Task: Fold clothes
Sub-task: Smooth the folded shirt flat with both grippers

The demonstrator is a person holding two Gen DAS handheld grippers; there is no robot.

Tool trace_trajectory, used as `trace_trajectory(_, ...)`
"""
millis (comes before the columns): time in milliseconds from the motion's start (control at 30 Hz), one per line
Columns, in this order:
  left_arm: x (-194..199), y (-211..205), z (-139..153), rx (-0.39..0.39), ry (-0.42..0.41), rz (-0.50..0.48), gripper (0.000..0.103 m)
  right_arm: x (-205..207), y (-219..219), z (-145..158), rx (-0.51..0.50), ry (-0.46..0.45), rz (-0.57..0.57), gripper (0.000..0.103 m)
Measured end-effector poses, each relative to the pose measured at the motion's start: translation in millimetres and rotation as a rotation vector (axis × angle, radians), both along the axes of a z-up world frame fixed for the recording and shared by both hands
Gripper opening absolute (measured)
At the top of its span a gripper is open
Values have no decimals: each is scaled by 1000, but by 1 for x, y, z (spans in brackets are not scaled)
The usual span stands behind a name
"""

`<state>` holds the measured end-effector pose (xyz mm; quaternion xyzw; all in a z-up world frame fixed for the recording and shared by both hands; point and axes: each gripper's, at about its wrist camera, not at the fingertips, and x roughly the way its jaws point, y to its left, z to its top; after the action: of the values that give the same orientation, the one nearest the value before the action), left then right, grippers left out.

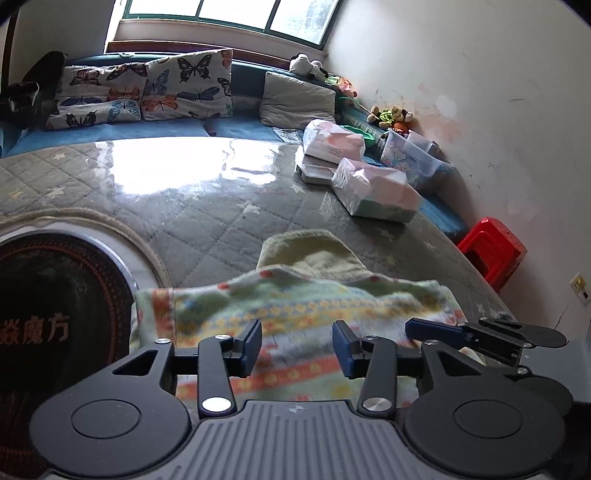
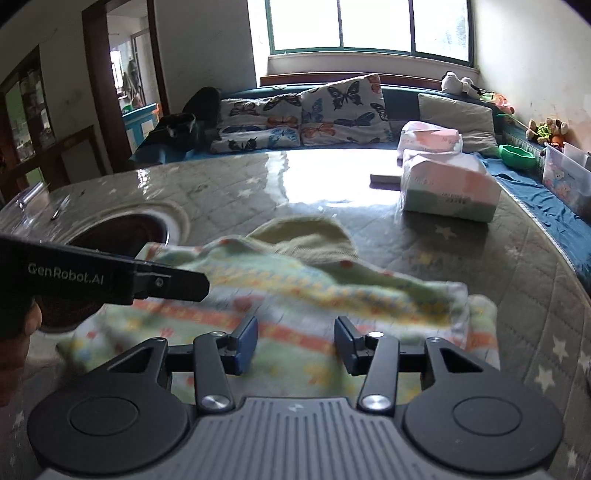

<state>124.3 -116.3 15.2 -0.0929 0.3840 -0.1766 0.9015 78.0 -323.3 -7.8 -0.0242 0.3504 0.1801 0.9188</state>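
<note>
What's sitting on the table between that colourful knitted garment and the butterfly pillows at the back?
Nothing: in the right wrist view, only bare, shiny quilted table cover stretches from the patterned knitted garment to the butterfly pillows.

Both views look forward and slightly down from close above the patterned garment point(image 1: 295, 314), toward the window point(image 1: 236, 14) and butterfly pillows point(image 2: 306, 114). The left wrist camera sits to the left, angled toward the right wall and red stool point(image 1: 493, 251). The right wrist camera sits to the right, taking in the doorway point(image 2: 125, 74). Each view catches the other's gripper.
</note>
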Motion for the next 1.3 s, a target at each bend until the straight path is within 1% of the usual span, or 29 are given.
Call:
trace_trajectory(300,-34,3,-9,29,0,-13,48,-34,6,-4,-15,-15,3,53)
trace_trajectory(467,-49,6,-12,46,-21,-7,52,-52,10,-5,-45,-34,5,55)
trace_trajectory(733,-68,15,-18,48,-34,6,56,-71,4,-7,-27,-34,-19,57)
trace_trajectory(800,-73,17,-17,45,-39,4,59,-75,1,-7,-21,-32,-28,61)
trace_trajectory(967,-82,18,-15,47,-47,14,69,-83,-7,-7,-15,-30,-57,65)
trace_trajectory(1133,-88,19,-15,47,-50,14,74,-86,-19,-12,-16,-15,-98,68)
trace_trajectory(1300,-93,18,-14,52,-50,19,79,-90,-26,-11,-9,-21,-115,72)
